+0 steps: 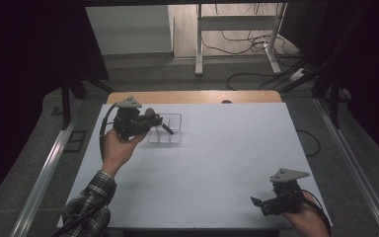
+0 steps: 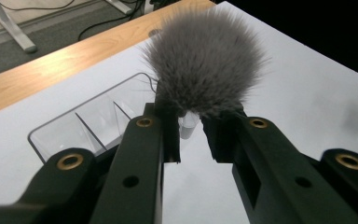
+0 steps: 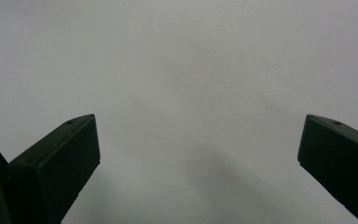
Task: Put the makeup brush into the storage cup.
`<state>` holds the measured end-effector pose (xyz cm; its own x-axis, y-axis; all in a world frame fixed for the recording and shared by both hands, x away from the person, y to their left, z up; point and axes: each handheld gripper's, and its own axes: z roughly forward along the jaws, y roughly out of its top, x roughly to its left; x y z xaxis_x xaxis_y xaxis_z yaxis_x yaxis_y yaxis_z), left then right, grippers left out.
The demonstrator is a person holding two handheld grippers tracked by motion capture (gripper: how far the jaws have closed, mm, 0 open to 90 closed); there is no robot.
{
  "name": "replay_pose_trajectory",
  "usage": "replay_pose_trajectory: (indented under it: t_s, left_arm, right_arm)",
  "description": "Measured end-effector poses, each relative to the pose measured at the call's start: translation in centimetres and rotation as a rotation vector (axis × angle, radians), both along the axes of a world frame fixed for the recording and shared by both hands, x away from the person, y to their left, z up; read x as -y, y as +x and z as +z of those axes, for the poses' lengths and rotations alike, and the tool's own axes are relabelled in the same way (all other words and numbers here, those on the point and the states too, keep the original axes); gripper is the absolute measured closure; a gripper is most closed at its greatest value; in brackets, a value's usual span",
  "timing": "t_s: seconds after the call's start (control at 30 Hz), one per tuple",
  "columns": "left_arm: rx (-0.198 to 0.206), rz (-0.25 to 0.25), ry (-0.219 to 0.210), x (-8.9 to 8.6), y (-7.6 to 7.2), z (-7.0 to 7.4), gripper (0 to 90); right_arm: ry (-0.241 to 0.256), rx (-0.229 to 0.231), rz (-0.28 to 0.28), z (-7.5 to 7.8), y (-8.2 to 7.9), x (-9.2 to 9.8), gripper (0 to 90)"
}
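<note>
The left gripper [image 2: 189, 135] has its fingers [image 2: 165, 133] closed almost together on a fluffy grey brush [image 2: 205, 58], pinching it low down so the bristle head fans out past the tips. It is held above the clear divided organizer [image 2: 93, 121], over that box's nearer right-hand part; in the high view the same gripper [image 1: 155, 123] hangs at the organizer [image 1: 170, 129], which sits toward the far left of the desk [image 1: 217, 158].

To do this step well, I would judge it best to line the handle up over one compartment, keep the brush upright, lower it until the base clears the thin partition walls, and only then ease the grip; the light box could slide or tip if nudged sideways.

The right gripper [image 1: 257, 201], well right of the organizer and at the desk's near edge, has its fingers [image 3: 65, 154] spread wide with nothing between them, pointing at bare surface.

The desk is covered in plain white, a wooden strip showing beyond the organizer. Past it lie grey floor, white frame legs and loose cables, with dark screens either side.
</note>
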<state>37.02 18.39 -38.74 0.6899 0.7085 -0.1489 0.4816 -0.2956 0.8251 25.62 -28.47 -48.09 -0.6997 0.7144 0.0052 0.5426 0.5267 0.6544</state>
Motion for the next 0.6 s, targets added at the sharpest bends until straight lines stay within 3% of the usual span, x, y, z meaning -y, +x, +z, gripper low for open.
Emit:
replay_pose_trajectory:
  t_s: [0.6]
  left_arm:
    - [0.022, 0.034, 0.032, 0.5, 2.0, 1.1, 76.7]
  right_arm:
    - [0.001, 0.005, -0.016, 0.1, -0.4, 0.5, 0.0]
